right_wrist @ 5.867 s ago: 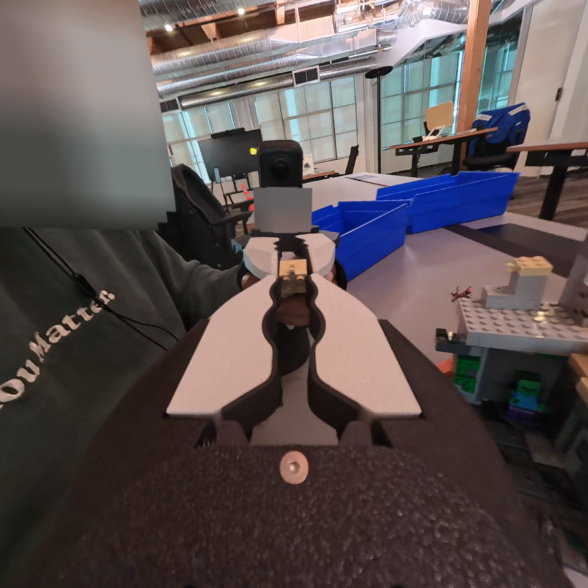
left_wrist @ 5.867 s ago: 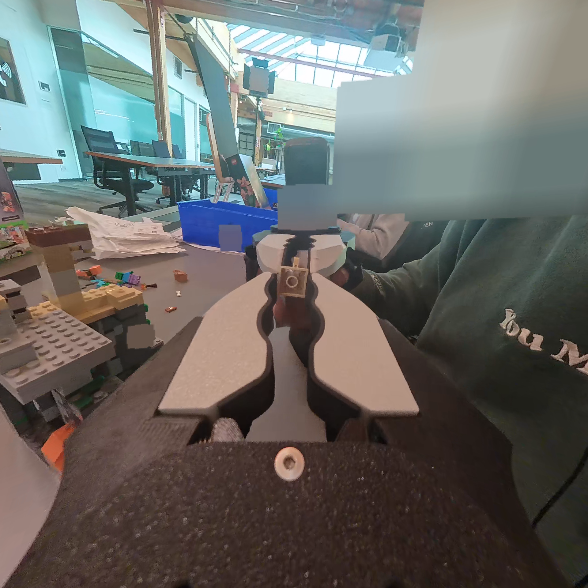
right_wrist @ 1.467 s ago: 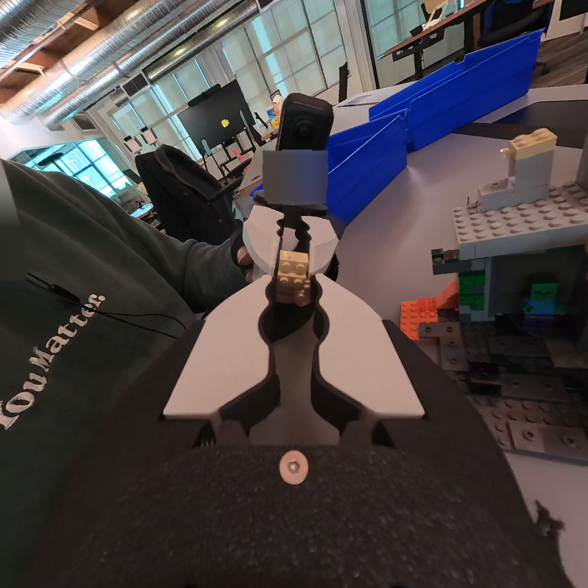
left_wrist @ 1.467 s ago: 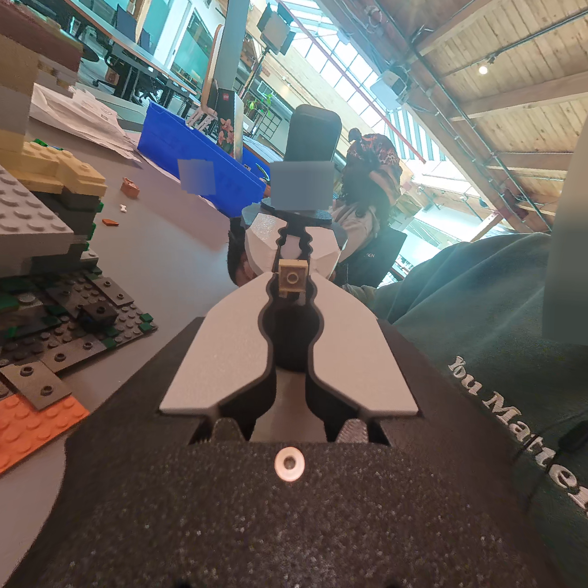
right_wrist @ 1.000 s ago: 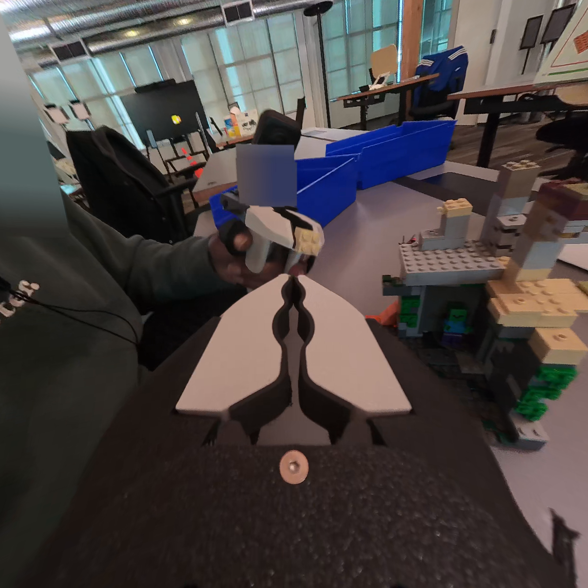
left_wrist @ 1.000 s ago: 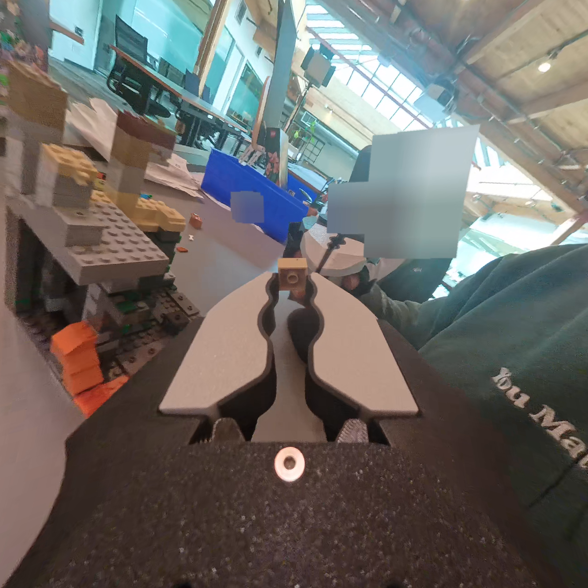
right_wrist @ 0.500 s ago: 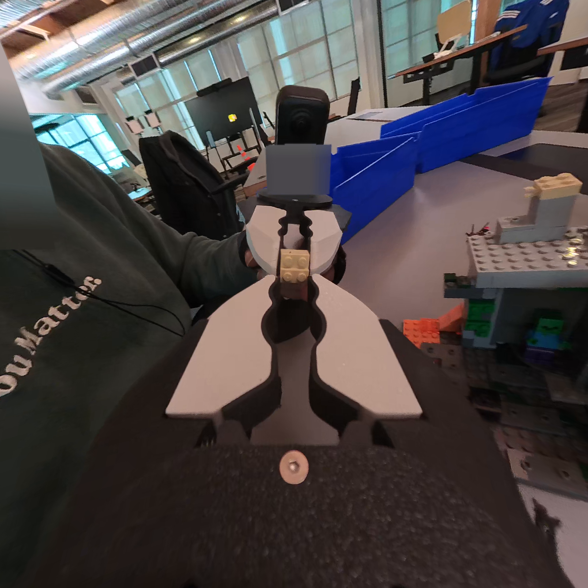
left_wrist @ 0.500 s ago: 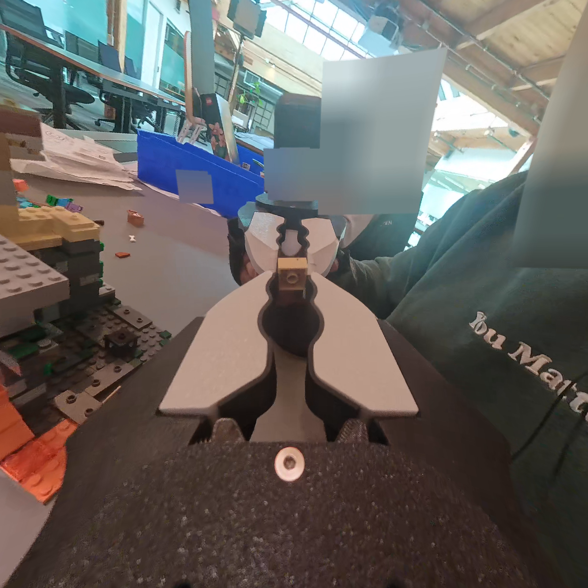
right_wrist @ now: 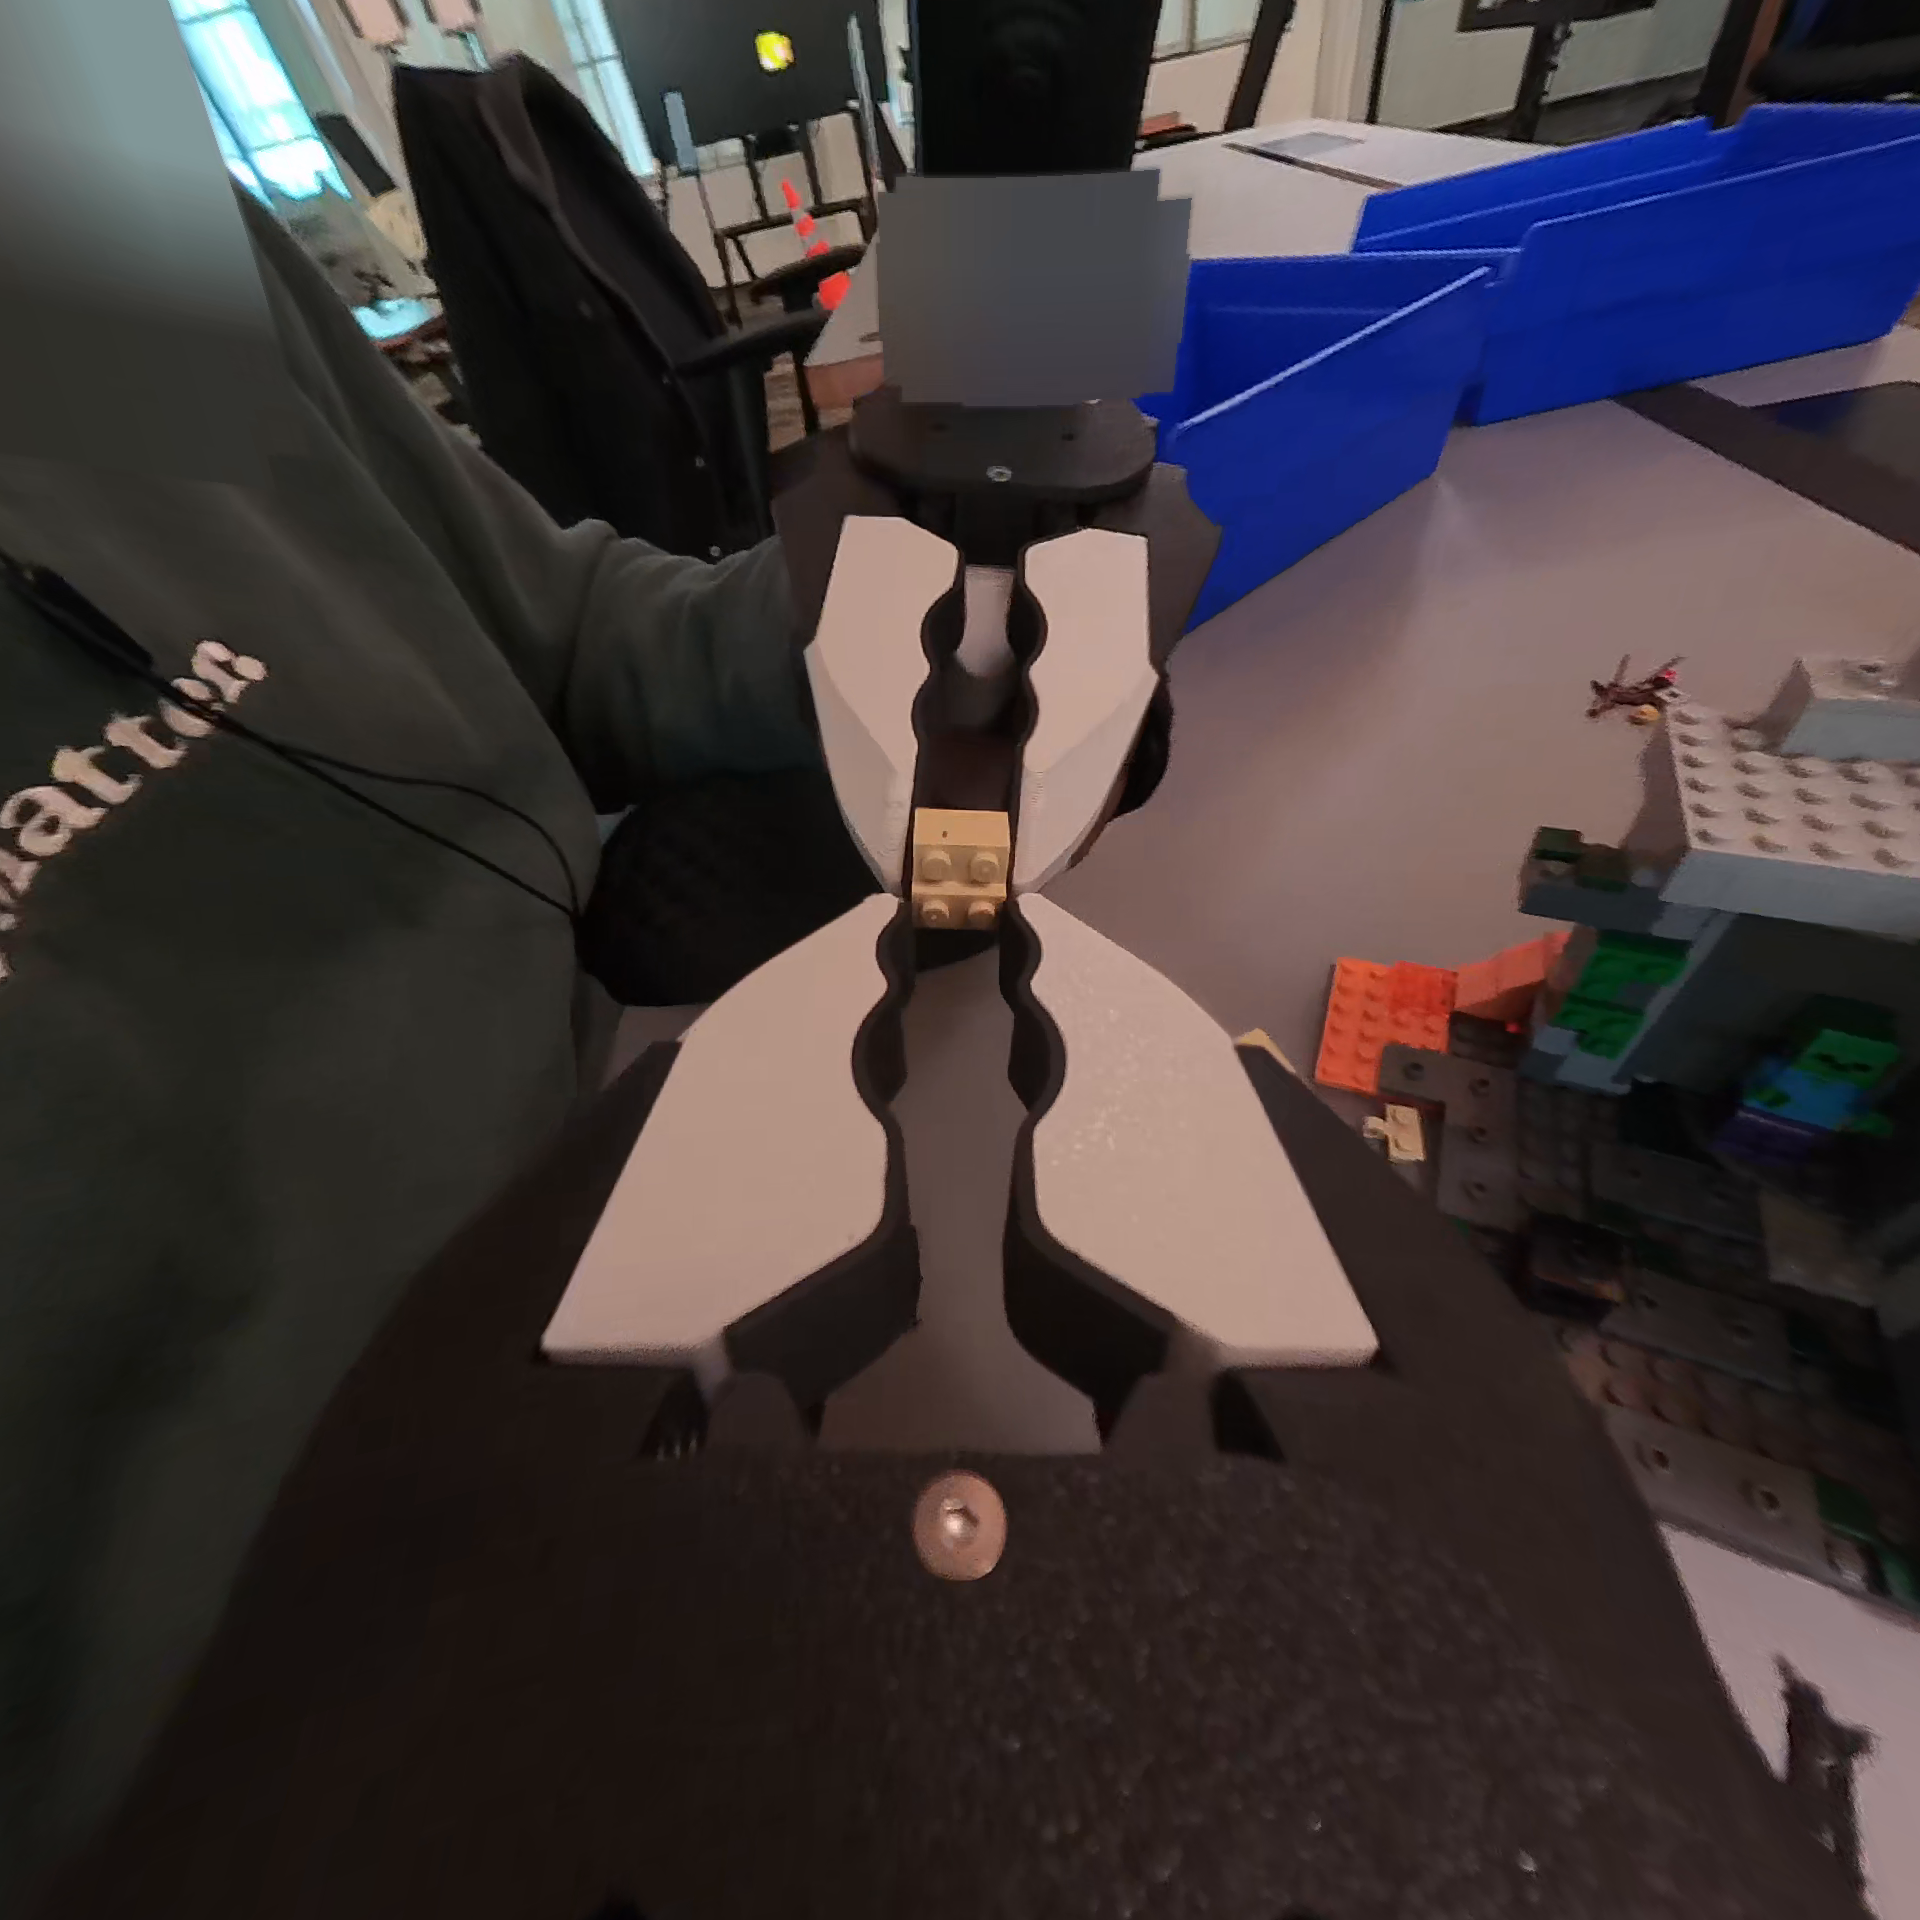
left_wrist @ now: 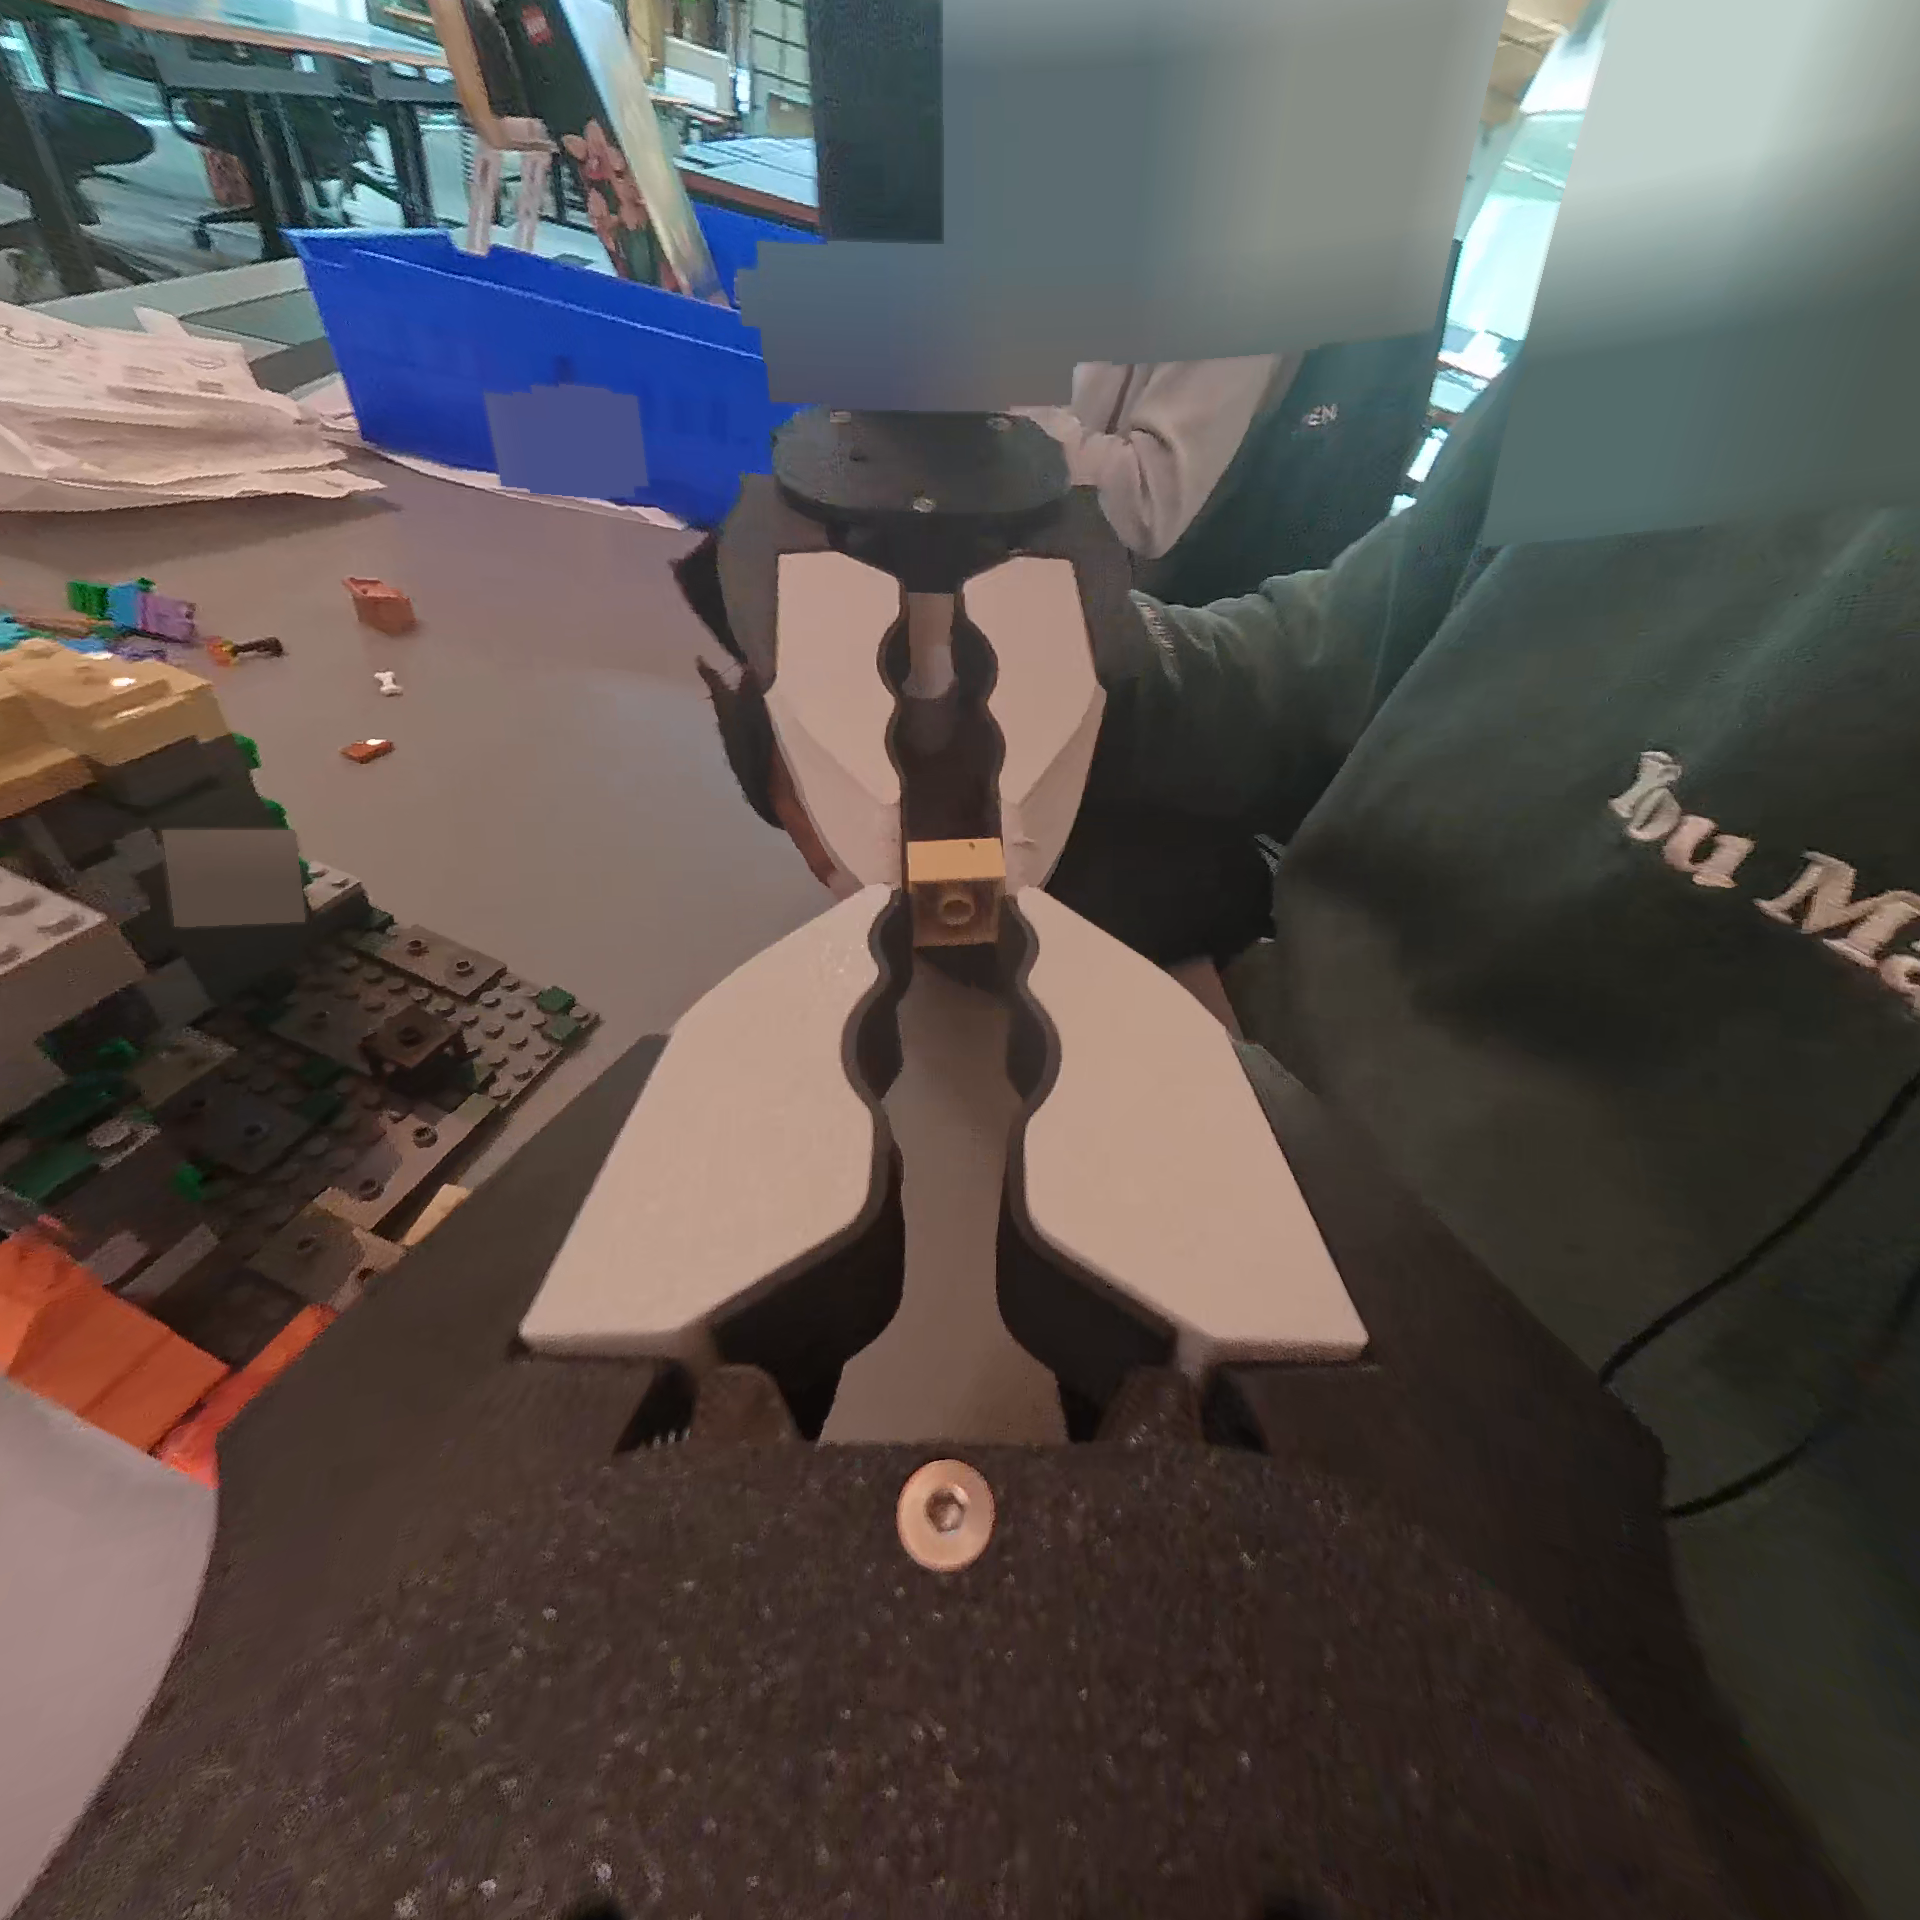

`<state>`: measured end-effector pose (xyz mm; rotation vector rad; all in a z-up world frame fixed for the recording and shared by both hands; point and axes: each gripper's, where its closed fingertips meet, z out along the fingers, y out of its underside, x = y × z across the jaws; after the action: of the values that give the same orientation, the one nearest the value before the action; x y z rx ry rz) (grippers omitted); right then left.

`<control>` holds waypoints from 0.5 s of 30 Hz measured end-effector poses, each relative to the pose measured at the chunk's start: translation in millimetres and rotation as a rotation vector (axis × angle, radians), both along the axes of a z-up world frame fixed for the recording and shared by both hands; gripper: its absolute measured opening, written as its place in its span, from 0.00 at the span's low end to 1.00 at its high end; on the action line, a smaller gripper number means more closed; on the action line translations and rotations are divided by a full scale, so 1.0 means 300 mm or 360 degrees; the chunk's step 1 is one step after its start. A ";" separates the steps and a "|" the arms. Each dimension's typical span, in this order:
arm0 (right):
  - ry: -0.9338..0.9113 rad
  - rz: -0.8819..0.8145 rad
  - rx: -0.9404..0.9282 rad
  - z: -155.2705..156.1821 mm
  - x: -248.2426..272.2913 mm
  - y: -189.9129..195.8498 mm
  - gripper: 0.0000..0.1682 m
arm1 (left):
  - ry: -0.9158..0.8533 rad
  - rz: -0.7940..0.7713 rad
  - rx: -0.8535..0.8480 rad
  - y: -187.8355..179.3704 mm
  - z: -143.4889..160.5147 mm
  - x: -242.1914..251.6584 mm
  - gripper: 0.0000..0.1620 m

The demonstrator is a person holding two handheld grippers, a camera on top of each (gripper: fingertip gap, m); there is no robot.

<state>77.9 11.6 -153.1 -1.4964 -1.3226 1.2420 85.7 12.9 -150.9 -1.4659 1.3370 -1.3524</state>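
The left gripper (left_wrist: pixel 954 906) and the right gripper (right_wrist: pixel 958 910) meet tip to tip in the air, above the grey table (left_wrist: pixel 540 748) and well to the open side of the brick-built model (right_wrist: pixel 1766 831). Between them sits a tan brick (left_wrist: pixel 954 862), the only thing either one touches.

Each claw is nearly closed, its 2 pale fingers parted only by the width of the brick. The left pinches 1 end and the right pinches the other. The right wrist view shows 2 rows of 2 studs, and the left wrist view shows a plain tan face above a darker face with a round socket. I cannot tell whether this is 1 piece or 2 pieces pressed together.

Such a brick should be light, rigid and smooth-sided. It will not deform, but it could pivot or squirt out of a tip pinch that sits off centre. The flat opposite side walls look like the best hold, leaving studs and socket free.

Orange plates (right_wrist: pixel 1382 1013) lie at the foot of the model on its near side, and a green figure (right_wrist: pixel 1808 1081) stands under its grey deck. Loose small pieces (left_wrist: pixel 379 605) lie on the table beyond the model. Past them are crumpled papers (left_wrist: pixel 135 416) and a blue bin (left_wrist: pixel 468 343). A person's dark green sleeve (left_wrist: pixel 1226 675) reaches in behind the far gripper
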 end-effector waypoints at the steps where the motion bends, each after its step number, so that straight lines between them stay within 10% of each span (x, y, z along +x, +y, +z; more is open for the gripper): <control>1: 0.0023 0.0054 -0.0030 0.003 0.001 -0.012 0.09 | -0.0005 -0.0039 -0.0008 -0.011 0.003 -0.001 0.10; 8: 0.0146 0.0251 -0.0185 0.006 0.026 -0.041 0.09 | -0.0071 -0.0221 -0.0108 -0.049 0.008 -0.035 0.10; 15: -0.0368 -0.0043 0.0196 -0.168 -0.014 0.026 0.18 | 0.0006 -0.0128 -0.0089 -0.016 -0.029 -0.025 0.10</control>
<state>73.7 19.4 -203.4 -1.6000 -1.4947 0.9735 78.2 8.1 -159.7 -1.4659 1.3836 -1.4498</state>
